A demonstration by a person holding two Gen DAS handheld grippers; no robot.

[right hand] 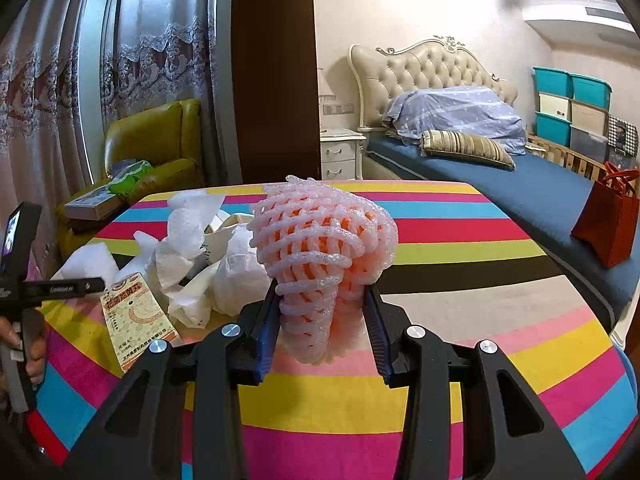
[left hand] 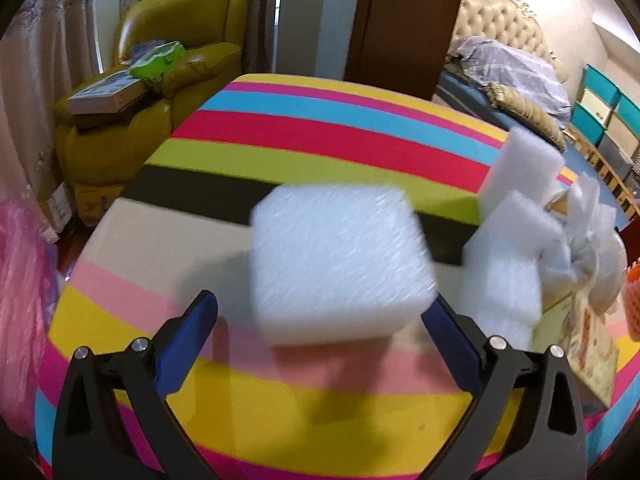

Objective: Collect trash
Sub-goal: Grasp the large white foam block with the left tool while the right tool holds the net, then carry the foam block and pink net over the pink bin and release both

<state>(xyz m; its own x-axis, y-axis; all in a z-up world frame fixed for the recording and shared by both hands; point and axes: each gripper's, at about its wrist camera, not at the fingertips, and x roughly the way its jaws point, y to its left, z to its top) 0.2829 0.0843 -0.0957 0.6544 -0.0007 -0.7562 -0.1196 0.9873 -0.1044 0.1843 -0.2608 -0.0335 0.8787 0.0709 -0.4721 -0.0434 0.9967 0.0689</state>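
Note:
In the left wrist view a white foam block (left hand: 340, 260) lies on the striped table (left hand: 320, 136), just ahead of my left gripper (left hand: 320, 312), which is open with its blue pads on either side of the block's near end, not touching. Two more white foam pieces (left hand: 508, 240) stand at the right. In the right wrist view my right gripper (right hand: 320, 316) is shut on a pink foam fruit net (right hand: 324, 256) and holds it above the table. A heap of white paper and plastic wrap (right hand: 192, 256) and a printed carton (right hand: 136, 316) lie left of it.
A yellow armchair (left hand: 160, 80) with boxes stands beyond the table's far left corner. A bed (right hand: 500, 176) with pillows is at the right, a red bag (right hand: 608, 224) by it. Pink plastic (left hand: 20, 280) shows at the left edge.

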